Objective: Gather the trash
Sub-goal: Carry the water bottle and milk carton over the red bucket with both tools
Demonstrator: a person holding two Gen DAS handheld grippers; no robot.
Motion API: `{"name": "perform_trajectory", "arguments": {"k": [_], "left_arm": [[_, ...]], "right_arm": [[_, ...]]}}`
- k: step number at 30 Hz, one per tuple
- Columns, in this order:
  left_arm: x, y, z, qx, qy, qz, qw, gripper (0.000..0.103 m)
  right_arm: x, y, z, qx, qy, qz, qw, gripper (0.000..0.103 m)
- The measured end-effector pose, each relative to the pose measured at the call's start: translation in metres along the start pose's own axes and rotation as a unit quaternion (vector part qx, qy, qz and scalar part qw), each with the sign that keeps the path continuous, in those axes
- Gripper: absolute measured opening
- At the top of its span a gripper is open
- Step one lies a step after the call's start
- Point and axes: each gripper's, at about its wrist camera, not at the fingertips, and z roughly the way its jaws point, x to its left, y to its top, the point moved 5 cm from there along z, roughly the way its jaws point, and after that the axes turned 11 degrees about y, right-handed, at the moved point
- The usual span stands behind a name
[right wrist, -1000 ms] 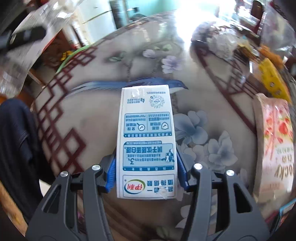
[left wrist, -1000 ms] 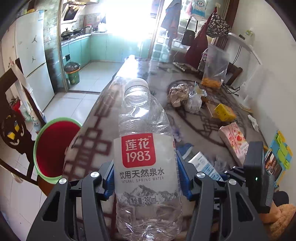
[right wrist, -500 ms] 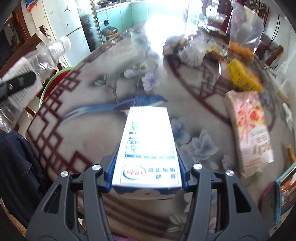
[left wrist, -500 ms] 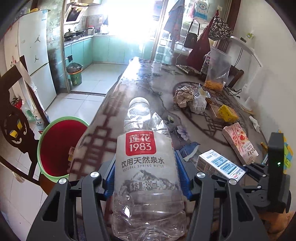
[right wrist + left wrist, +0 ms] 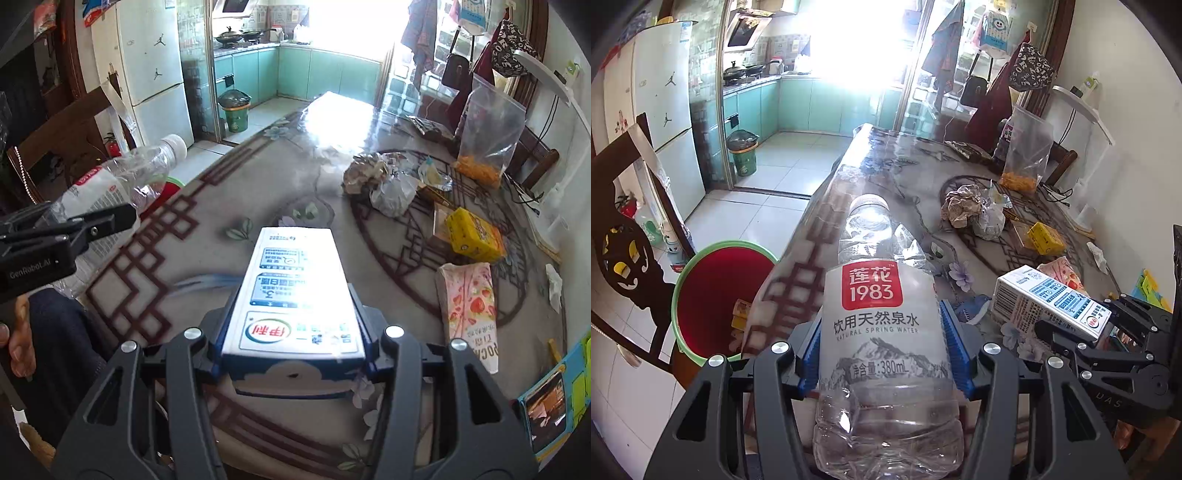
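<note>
Right wrist view: right tool (image 5: 293, 334) clamping milk carton (image 5: 295, 291), lifted off table (image 5: 229, 192); left tool (image 5: 881, 350) still gripping bottle (image 5: 882, 325).

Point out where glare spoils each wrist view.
Left wrist view: the kitchen window is blown out white, and its light washes the far end of the table. Right wrist view: the same sheen on the tabletop, plus a bright patch bleaching the print on the milk carton.
</note>
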Motion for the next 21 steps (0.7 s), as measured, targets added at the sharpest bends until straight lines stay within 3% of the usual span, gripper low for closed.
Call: {"name": "perform_trajectory", "arguments": {"k": [5, 9, 21], "left_arm": [[0.017, 0.005, -0.004, -0.009, 0.010, -0.010, 0.9999, 0.053], [0.038, 0.011, -0.004, -0.022, 0.054, 0.003, 0.9983, 0.053], [0.120, 0.018, 0.003, -0.019, 0.110, -0.052, 0.9924, 0.053]], "right_arm": [[0.012, 0.006, 0.003, -0.002, 0.007, -0.008, 1.000, 0.051], [0.019, 0.010, 0.007, 0.001, 0.011, -0.017, 1.000, 0.051], [0.045, 0.036, 0.024, 0.006, 0.032, -0.036, 0.999, 0.051]]}}
